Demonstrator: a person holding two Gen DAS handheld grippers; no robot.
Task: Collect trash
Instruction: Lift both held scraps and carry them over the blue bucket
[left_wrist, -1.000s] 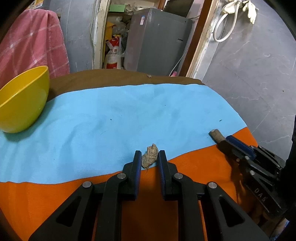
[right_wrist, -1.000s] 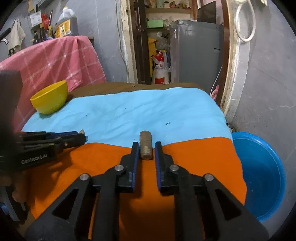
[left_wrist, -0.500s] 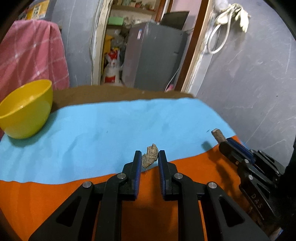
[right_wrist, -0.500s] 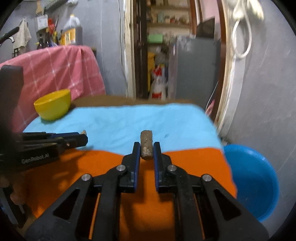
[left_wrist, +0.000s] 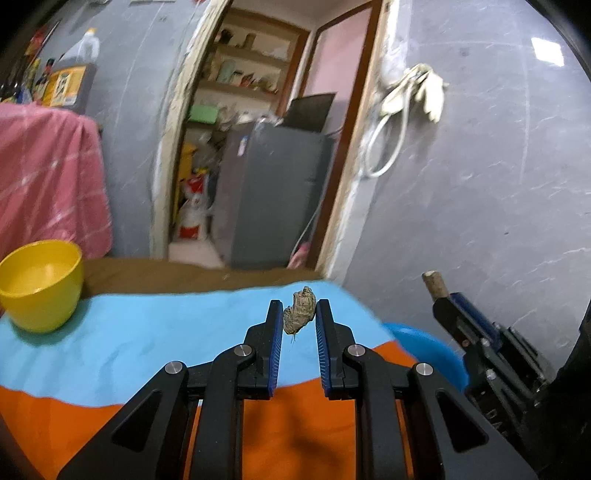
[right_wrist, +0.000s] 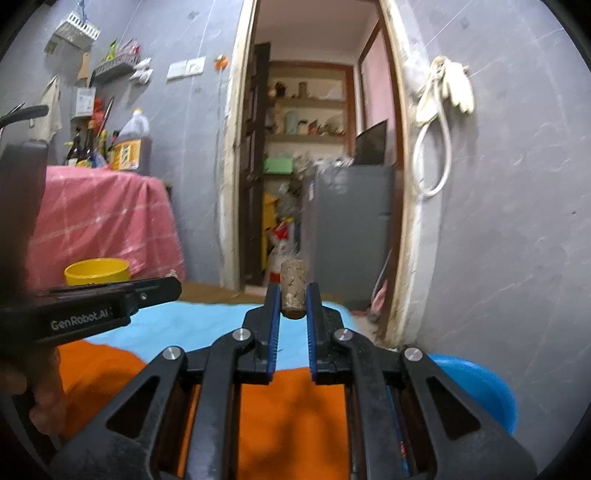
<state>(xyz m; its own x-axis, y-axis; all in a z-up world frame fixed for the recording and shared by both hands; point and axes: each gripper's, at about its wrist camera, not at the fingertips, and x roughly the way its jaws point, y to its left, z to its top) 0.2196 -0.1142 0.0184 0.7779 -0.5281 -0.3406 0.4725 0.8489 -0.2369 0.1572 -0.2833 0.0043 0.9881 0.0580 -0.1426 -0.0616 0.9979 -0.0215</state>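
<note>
The left gripper (left_wrist: 299, 317) is closed down on a crumpled brownish wad (left_wrist: 300, 309), its blue-lined jaws narrowed to just the width of the scrap, which sits pinched between the tips. The right gripper (right_wrist: 291, 302) is likewise clamped on a short cork-like cylinder (right_wrist: 292, 288), held upright with its flat end poking above the fingertips; in the left wrist view that same piece shows at about 3 o'clock, sticking out of the other tool. Both pieces of trash are off the table and in the air, clear of the blue cloth (left_wrist: 147, 332) and the orange cloth (left_wrist: 295, 435) below.

A blue basin (right_wrist: 476, 387) sits low beside the table at roughly 4 o'clock in the right wrist view, and its rim peeks past the table edge in the left wrist view as well. It looks like the likely drop-off, which would explain why both tools are lifted and angled toward that side. The yellow bowl (left_wrist: 40, 288) stands at 9 o'clock on the cloth, well apart from both grippers. Whether it holds anything is hard to judge; its inside looks pale and bare, but the fisheye blurs it

The grips look firm enough, though the wad is caught only at the tips
</note>
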